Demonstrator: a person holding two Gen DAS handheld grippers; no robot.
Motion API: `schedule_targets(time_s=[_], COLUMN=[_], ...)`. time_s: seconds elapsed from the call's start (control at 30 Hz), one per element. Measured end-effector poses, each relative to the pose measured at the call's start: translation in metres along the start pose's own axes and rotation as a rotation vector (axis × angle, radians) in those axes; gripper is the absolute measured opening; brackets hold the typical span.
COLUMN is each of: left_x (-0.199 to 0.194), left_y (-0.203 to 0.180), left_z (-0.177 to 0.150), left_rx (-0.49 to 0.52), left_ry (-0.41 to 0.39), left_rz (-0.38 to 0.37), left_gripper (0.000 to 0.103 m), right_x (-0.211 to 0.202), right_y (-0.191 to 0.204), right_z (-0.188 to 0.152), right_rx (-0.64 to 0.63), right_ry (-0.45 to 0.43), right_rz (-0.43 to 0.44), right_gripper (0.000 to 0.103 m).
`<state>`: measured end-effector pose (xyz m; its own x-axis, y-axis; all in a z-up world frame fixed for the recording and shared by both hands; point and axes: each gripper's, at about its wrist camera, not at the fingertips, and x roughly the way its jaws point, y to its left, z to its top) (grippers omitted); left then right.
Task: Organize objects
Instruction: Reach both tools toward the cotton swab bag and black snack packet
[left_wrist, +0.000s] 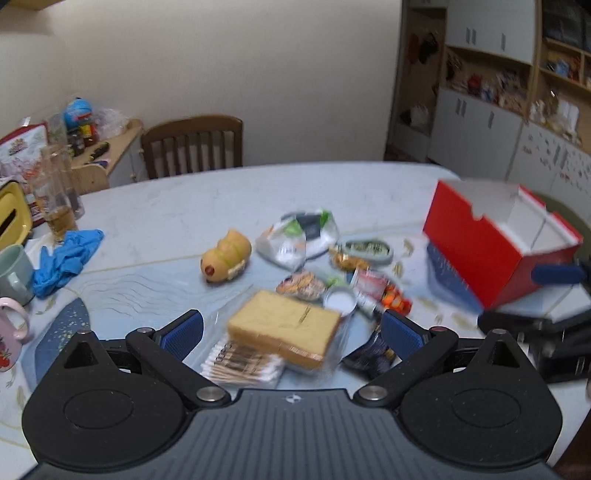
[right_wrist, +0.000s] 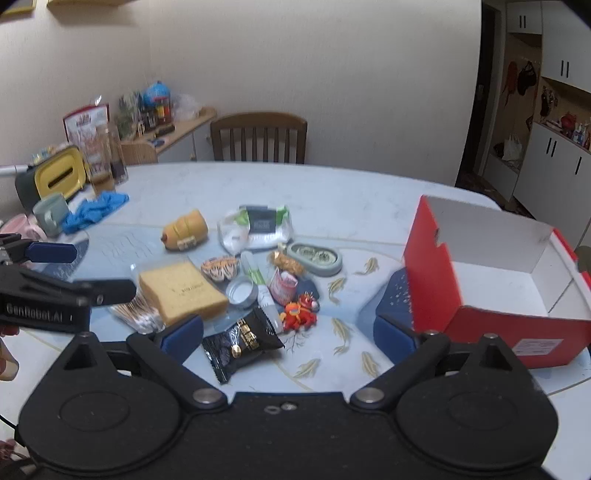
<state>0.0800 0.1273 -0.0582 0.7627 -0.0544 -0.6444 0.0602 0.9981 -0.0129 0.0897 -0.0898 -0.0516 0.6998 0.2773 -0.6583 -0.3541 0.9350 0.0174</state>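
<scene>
A pile of small objects lies mid-table: a wrapped bread slab (left_wrist: 286, 332) (right_wrist: 183, 291), a yellow hot-dog toy (left_wrist: 226, 255) (right_wrist: 185, 229), a white bag (left_wrist: 297, 236) (right_wrist: 256, 226), a grey-green tin (left_wrist: 367, 251) (right_wrist: 314, 257), a round lid (right_wrist: 242, 291), a red toy (right_wrist: 300, 314), a black snack packet (right_wrist: 242, 343) and cotton swabs (left_wrist: 242, 363). An open red box (left_wrist: 495, 236) (right_wrist: 498, 280) stands at the right. My left gripper (left_wrist: 291, 332) is open above the bread, empty. My right gripper (right_wrist: 288, 336) is open above the black packet, empty.
At the table's left stand mugs (right_wrist: 50, 214), a glass (left_wrist: 57, 192), a yellow tissue box (right_wrist: 59, 177) and blue gloves (left_wrist: 66, 258) (right_wrist: 96, 210). A wooden chair (right_wrist: 258, 138) is behind the table. Shelves and cabinets (left_wrist: 498, 92) line the right wall.
</scene>
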Motion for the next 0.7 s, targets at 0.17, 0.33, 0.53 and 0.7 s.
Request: schedule_targets(time_s=[0.17, 0.33, 0.53, 0.7], left_x=[0.032, 0.059, 0.085, 0.096], left_y=[0.013, 0.026, 0.043, 0.047], left_z=[-0.022, -0.036, -0.043, -0.043], left_rx=[0.053, 0.084, 0.07, 0.088], left_ry=[0.061, 0.101, 0.16, 0.169], left_rz=[-0.008, 0.012, 0.014, 0.001], left_gripper=[0.103, 0.102, 0.102, 0.102], right_x=[0.029, 0.053, 0.078, 0.098], right_y=[0.003, 0.01, 0.023, 0.031], right_z=[-0.006, -0.011, -0.017, -0.018], right_rx=[0.011, -0.008, -0.059, -0.083], right_ry=[0.07, 0.114, 0.162, 0.187], right_rz=[-0.005, 0.012, 0.036, 0.046], right_gripper=[0.096, 0.096, 0.096, 0.094])
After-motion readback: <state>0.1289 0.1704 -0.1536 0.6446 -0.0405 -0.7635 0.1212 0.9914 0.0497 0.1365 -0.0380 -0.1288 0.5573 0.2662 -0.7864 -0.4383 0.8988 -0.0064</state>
